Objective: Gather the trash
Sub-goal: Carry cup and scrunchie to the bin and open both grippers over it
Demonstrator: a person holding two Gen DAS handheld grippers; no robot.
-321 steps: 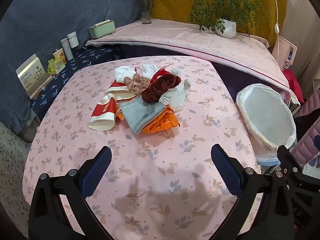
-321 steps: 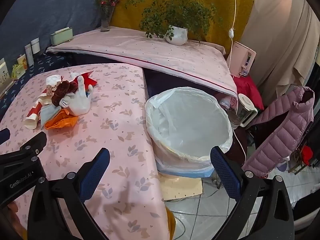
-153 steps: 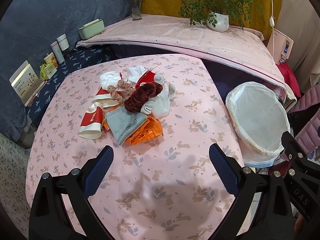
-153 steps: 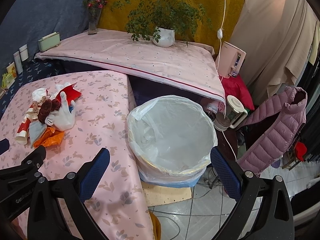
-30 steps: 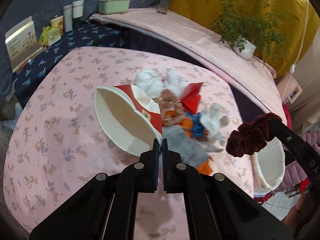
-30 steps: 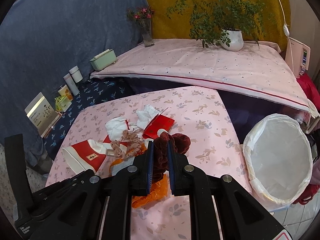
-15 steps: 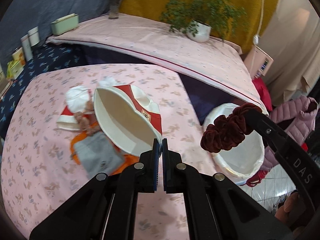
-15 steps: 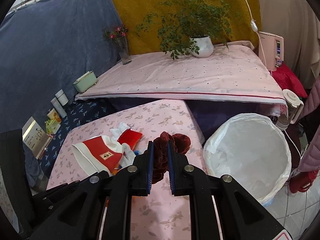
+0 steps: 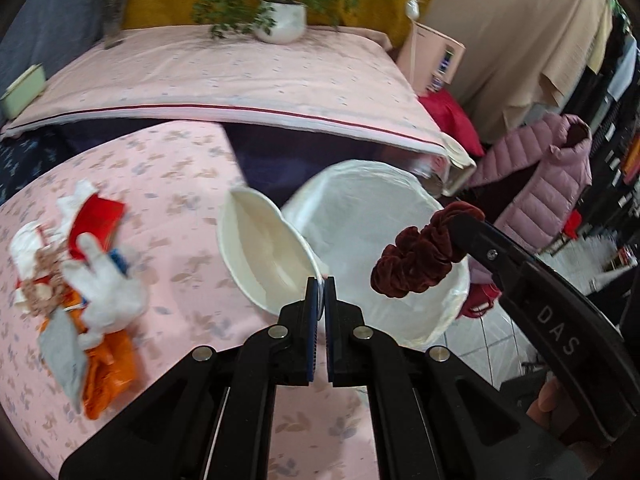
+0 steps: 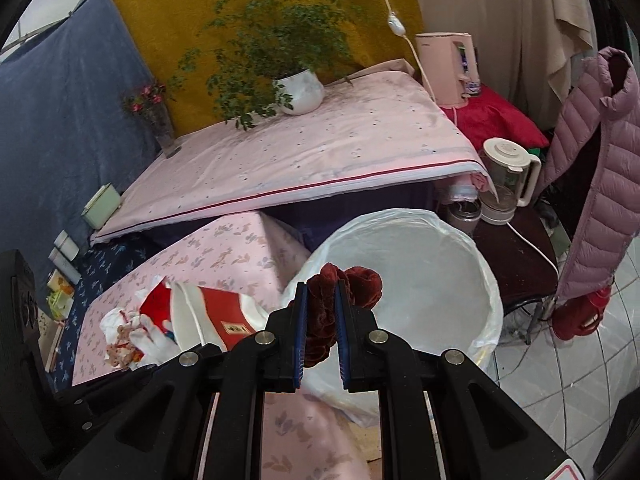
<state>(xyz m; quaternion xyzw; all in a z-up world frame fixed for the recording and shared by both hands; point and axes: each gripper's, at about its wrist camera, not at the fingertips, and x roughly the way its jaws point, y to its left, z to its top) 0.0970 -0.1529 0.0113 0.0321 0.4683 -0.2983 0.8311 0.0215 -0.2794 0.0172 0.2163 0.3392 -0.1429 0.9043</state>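
Trash left on the bench (image 9: pixel 192 184) sits at far left: a white glove (image 9: pixel 102 280), a red card (image 9: pixel 96 222), a grey pouch (image 9: pixel 64 350) and an orange wrapper (image 9: pixel 108 372), heaped together near the bench's left side.

Next over, my left tool (image 9: pixel 321 280) has its jaws pinched nearly together on the rim of the cup (image 9: pixel 262 256). I see the cup held clear of the bench, just beside the bin (image 9: pixel 360 200), its mouth facing up and back at my camera. Its long axis tilts away from the tool toward the upper left; in the right view its red-and-white side (image 10: pixel 218 316) shows.

Further right, my right tool (image 10: pixel 321 304) is clamped narrow on the scrunchie (image 10: pixel 348 280), which bulges out above and below the pads as a loose ring with no real long axis. From this view it hangs over the near rim of the bin's white liner (image 10: pixel 460 236).

To do this well, I judge I should carry both tools on until each item is over the middle of the liner, not its rim. The cup is light and gripped only by its edge, so I would tip its mouth down toward the bin before I let go. The scrunchie should simply drop.
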